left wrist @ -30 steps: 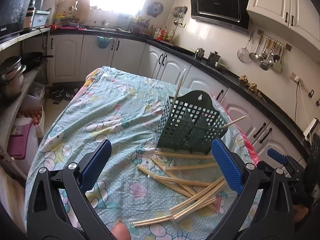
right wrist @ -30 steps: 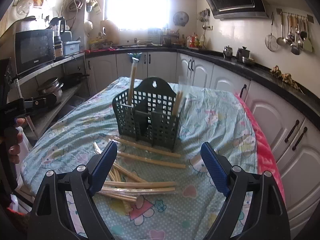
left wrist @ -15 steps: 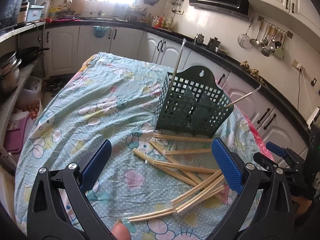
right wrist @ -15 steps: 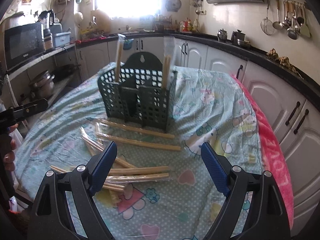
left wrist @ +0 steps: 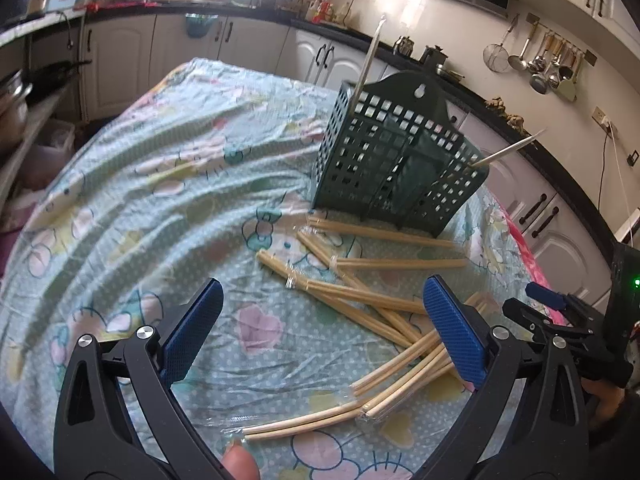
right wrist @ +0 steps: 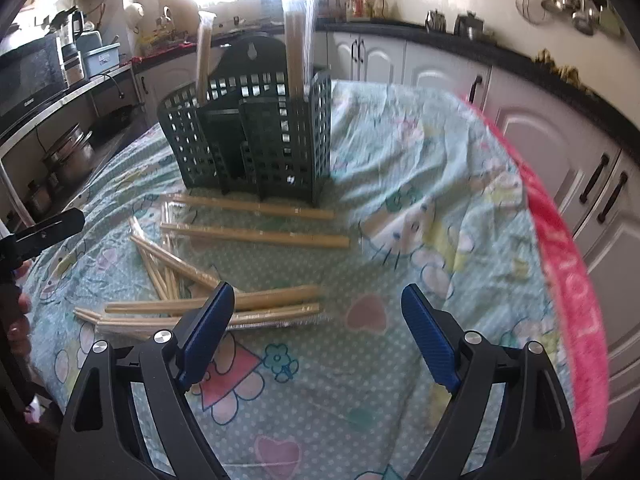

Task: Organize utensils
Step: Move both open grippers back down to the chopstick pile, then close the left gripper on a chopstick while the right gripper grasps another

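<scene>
A dark green perforated utensil holder [left wrist: 400, 160] [right wrist: 248, 144] stands on the cloth-covered table. Two wrapped chopstick pairs [right wrist: 298, 52] stand upright in it. Several more wrapped pairs [left wrist: 380, 264] [right wrist: 256, 236] lie scattered on the cloth in front of it. My left gripper [left wrist: 322, 284] hovers open over the near end of this pile, nothing between its blue pads. My right gripper [right wrist: 317, 288] hangs low over the cloth to the right of the pile; its jaws are closing slightly, still wide, with nothing between them.
The table wears a light blue cartoon-print cloth [left wrist: 160, 160] with a pink edge [right wrist: 560, 240] on the right side. White cabinets and a black counter [left wrist: 520, 152] ring the room. Shelves with pots [right wrist: 68, 152] stand to the left.
Both grippers have sunk toward the table and tilted further down. The holder and the chopsticks now look bigger and nearer. No chopstick has moved.
</scene>
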Demonstrator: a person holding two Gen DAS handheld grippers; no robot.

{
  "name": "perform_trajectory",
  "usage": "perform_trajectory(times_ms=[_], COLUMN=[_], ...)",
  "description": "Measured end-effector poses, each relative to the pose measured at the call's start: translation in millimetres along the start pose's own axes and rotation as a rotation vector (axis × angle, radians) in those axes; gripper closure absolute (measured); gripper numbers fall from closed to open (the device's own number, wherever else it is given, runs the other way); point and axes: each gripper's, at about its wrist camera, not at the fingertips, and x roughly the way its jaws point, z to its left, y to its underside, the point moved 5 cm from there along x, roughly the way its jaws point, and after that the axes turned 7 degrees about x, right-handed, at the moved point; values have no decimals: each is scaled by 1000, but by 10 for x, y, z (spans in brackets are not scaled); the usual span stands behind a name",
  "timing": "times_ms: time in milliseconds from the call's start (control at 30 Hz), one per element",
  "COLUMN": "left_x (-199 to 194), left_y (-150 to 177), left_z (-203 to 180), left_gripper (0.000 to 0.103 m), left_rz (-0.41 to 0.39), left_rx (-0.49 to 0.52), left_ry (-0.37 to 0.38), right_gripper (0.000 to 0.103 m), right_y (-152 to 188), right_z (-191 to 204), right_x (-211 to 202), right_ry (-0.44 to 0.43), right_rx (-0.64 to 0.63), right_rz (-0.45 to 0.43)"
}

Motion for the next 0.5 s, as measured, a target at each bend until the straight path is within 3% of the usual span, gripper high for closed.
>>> perform_trajectory(times_ms=[100,500], left_x=[76,337], left_y=[45,103], left_z=[41,177], left_gripper=[11,39], left_rz=[22,92], left_rx=[-22,-131], left_ry=[13,67], right_gripper=[28,48], right_y=[25,88], right_z=[2,-164], right_x=[64,300], right_ry=[-3,-85], right_rx=[-3,139], right_rz=[19,108])
